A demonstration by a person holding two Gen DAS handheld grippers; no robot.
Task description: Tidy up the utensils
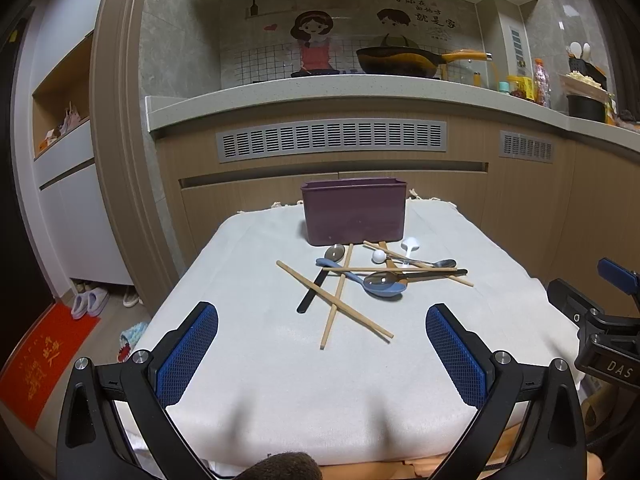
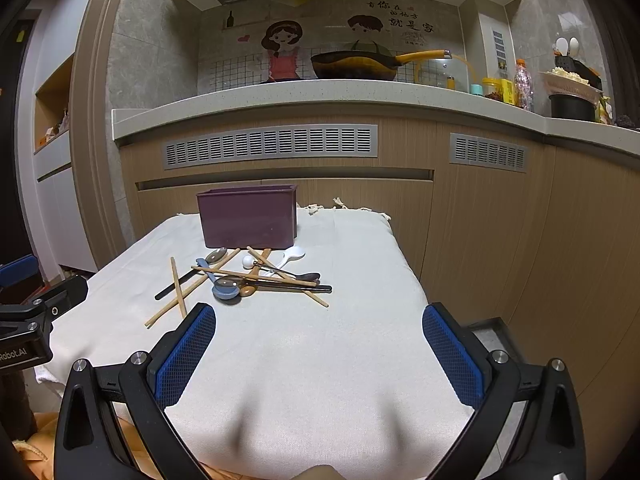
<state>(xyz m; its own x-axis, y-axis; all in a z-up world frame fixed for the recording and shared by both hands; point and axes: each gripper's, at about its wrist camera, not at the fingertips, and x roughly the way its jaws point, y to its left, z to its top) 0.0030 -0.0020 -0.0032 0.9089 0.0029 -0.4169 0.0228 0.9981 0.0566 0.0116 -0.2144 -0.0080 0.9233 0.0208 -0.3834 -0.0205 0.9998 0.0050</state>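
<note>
Utensils (image 1: 372, 276) lie in a loose heap on the white cloth (image 1: 280, 360) that covers the surface, just in front of a purple bin (image 1: 354, 211) standing upright at the far end. From the left wrist view, two wooden chopsticks (image 1: 334, 300) cross each other at the near left of the heap, one running from far left to near right, the other nearly straight toward the camera. A blue spoon (image 1: 384, 288) rests with its bowl to the right, and a metal spoon bowl (image 1: 335, 253) with a dark handle lies at the left, close to the bin. More chopsticks, a second metal spoon (image 1: 444, 264) and a dark-handled piece overlap on the right side of the pile. A white spoon (image 1: 411, 245) sits near the bin's right corner, and a small white ball-shaped end (image 1: 379, 256) shows just left of it.

The left tongs (image 1: 322, 320) hang above the near part of the cloth, blue pads spread wide with nothing between them, well short of the pile. The right tongs (image 2: 319, 320) are likewise spread wide and hold nothing; in the right wrist view the heap (image 2: 248, 276) lies ahead and to the left, with the bin (image 2: 248, 216) behind it.

Beyond the surface stands a kitchen counter with wooden cabinet fronts and grey vents (image 1: 332, 139). A dark wok with a yellow handle (image 1: 400, 60) sits on the counter below a cartoon wall sticker, with bottles and jars (image 1: 528, 84) at the far right.
</note>
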